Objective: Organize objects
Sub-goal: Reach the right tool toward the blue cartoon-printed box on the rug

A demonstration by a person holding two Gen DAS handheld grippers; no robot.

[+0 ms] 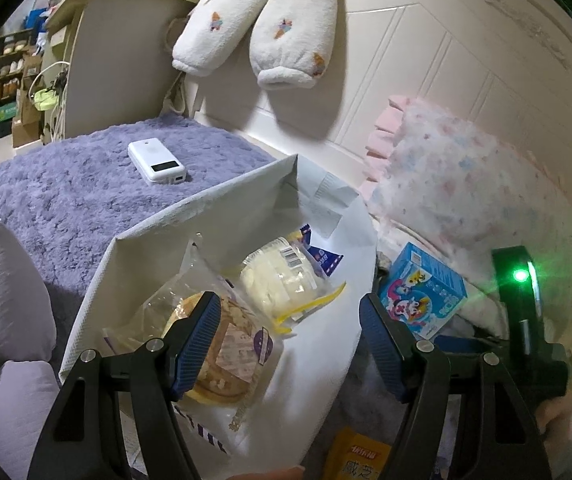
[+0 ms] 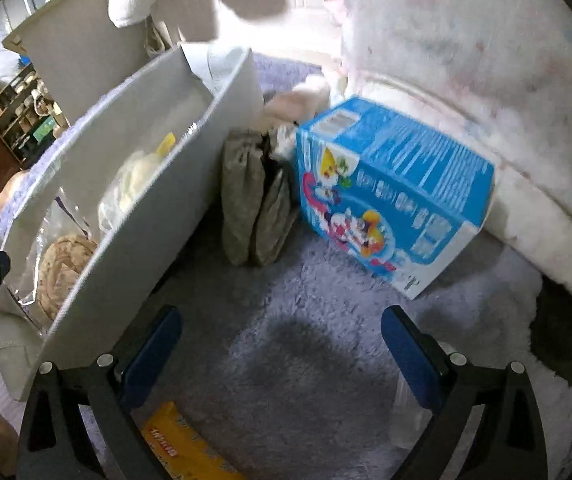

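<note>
Both tools gape: left [image 1: 290, 344] over bin [image 1: 157, 232], right [image 2: 281, 356] angled downward.

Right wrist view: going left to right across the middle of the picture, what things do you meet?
White storage box with wrapped snacks inside → grey fabric pouches standing against its wall → blue cartoon-printed carton on the purple rug → pale fluffy bedding at the right edge.

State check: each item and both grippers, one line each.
left gripper: open, empty, over the storage bin
right gripper: open, empty, above the rug
storage bin: open-topped, holds snacks
bread pack: lying in bin
blue carton: tilted on rug, outside bin
yellow packet: flat on rug, outside bin
power bank: lying on blanket
</note>
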